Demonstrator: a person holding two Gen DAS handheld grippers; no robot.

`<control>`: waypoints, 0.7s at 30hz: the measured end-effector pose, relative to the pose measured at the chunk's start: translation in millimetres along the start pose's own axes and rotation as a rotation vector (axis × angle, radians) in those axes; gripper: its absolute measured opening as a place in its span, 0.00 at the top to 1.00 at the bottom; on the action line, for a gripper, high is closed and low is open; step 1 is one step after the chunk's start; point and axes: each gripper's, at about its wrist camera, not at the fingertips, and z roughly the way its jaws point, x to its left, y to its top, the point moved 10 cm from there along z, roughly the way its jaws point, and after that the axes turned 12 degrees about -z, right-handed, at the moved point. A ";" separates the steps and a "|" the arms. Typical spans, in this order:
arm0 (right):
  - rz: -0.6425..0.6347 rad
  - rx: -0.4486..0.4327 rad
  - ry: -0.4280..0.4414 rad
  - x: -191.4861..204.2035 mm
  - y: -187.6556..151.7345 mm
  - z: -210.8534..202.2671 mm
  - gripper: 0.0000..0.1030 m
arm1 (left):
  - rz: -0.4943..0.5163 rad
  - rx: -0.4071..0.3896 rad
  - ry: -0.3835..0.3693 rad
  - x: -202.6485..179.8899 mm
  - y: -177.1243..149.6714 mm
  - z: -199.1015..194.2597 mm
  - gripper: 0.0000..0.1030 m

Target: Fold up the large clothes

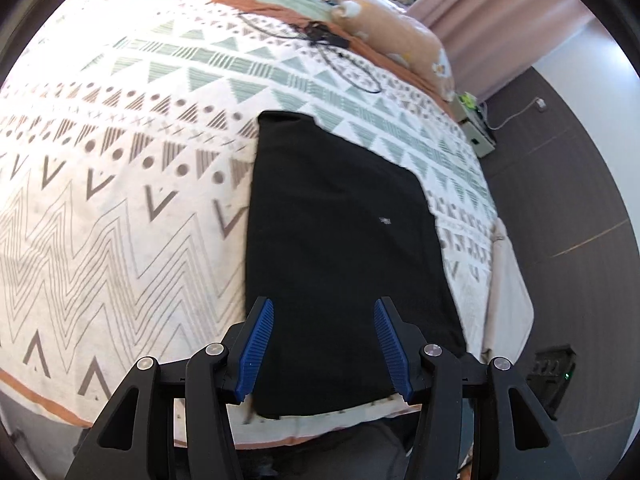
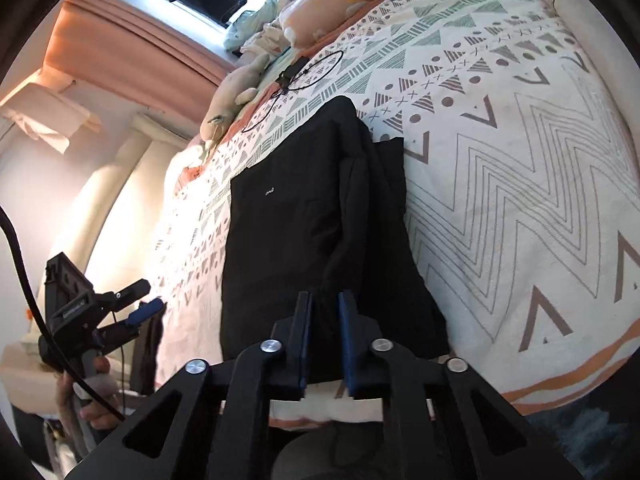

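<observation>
Partly folded black garment (image 2: 304, 236), right tool (image 2: 325, 304) nipping its fold, left tool (image 1: 324, 312) wide apart, empty.

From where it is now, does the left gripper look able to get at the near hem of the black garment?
Probably yes. The left gripper hangs open above the black garment, nothing lies between its jaws and the hem, and the right gripper pinches a fold off to one side.

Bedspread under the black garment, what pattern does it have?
White bedspread with grey zigzags, chevrons, dots and green triangle bands, orange border; clearest in the left wrist view.
</observation>
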 end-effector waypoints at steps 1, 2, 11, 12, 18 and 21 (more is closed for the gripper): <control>-0.012 0.001 -0.007 -1.8 -3.3 -1.1 0.92 | -0.001 0.004 0.005 4.3 -0.7 2.8 0.47; -0.012 0.002 -0.012 -4.8 -7.1 -2.3 0.92 | -0.001 0.010 0.012 7.8 -2.1 7.0 0.47; 0.082 0.062 -0.065 -54.0 -51.1 15.4 0.95 | -0.020 0.088 0.078 34.5 -17.5 53.2 0.47; 0.082 0.076 -0.077 -56.7 -54.6 17.9 0.95 | -0.019 0.094 0.080 35.1 -18.4 56.8 0.47; 0.058 0.126 -0.102 -52.2 -43.7 12.4 0.79 | -0.025 0.108 0.084 38.2 -11.7 73.2 0.47; 0.024 0.059 -0.115 -50.5 -16.8 -2.3 0.41 | -0.035 0.097 0.074 38.4 -3.4 76.3 0.47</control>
